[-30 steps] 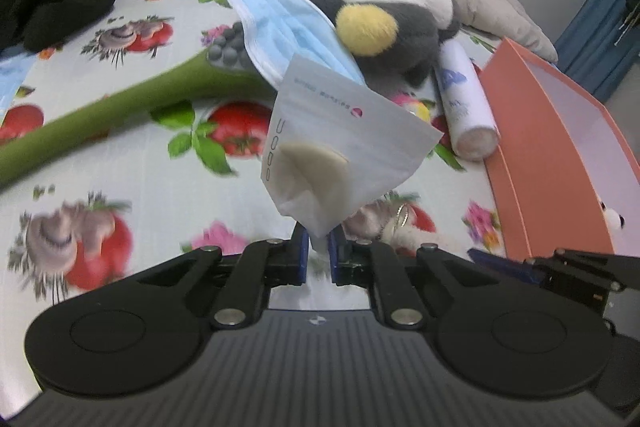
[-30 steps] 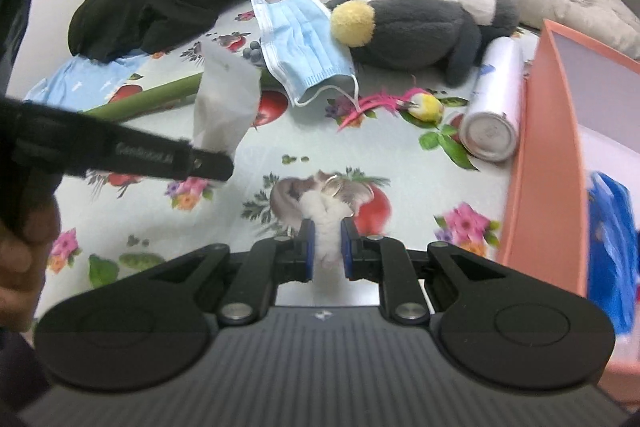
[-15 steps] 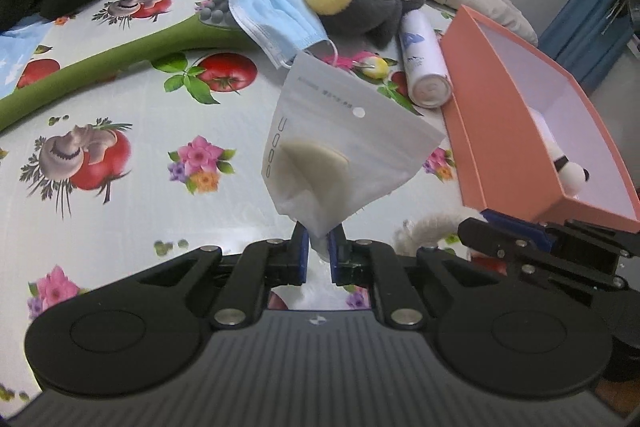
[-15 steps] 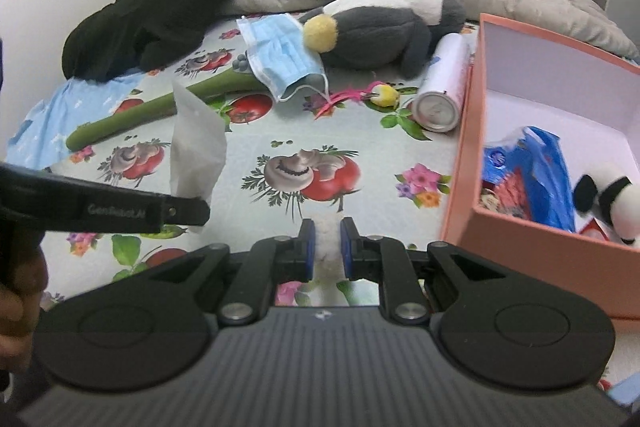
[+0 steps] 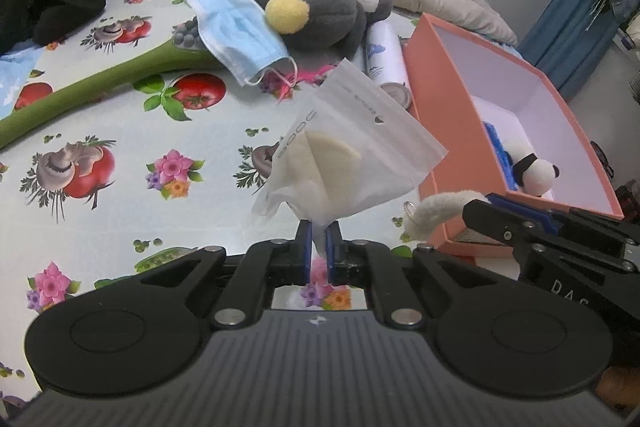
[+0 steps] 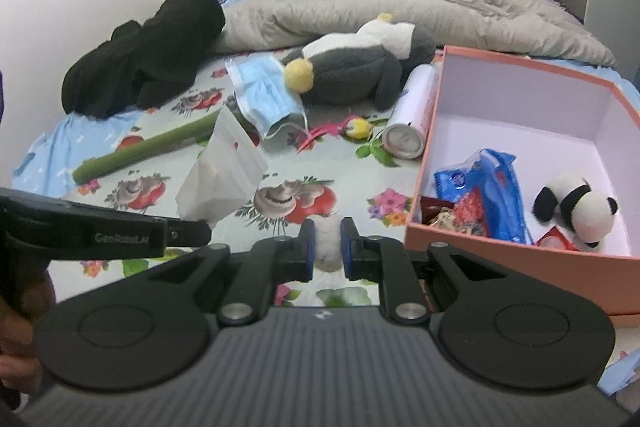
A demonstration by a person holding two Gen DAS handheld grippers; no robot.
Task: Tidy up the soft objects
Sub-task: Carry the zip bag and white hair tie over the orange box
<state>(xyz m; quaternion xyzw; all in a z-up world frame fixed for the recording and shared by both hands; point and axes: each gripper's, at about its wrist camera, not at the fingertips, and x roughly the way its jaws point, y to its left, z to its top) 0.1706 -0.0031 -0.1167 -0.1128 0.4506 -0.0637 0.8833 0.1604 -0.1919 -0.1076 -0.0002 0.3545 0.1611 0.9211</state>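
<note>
Carry step: left gripper (image 5: 319, 247) clamped on white pouch (image 5: 352, 155), right gripper (image 6: 324, 247) pinching fluffy keychain (image 6: 327, 241); next, release both over pink box (image 6: 416, 203), frame right.

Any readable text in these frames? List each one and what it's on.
"GenRobot.AI": side of the left tool's arm, right wrist view; slightly blurred.
"DAS": right tool's arm, cut off at the frame edge.
White pouch: printed line, too small to read.
Spray can, blue packet: print unreadable.

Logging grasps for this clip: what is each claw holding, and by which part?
Left claw: white pouch, by its bottom corner. Right claw: fluffy white keychain toy, by one end.
</note>
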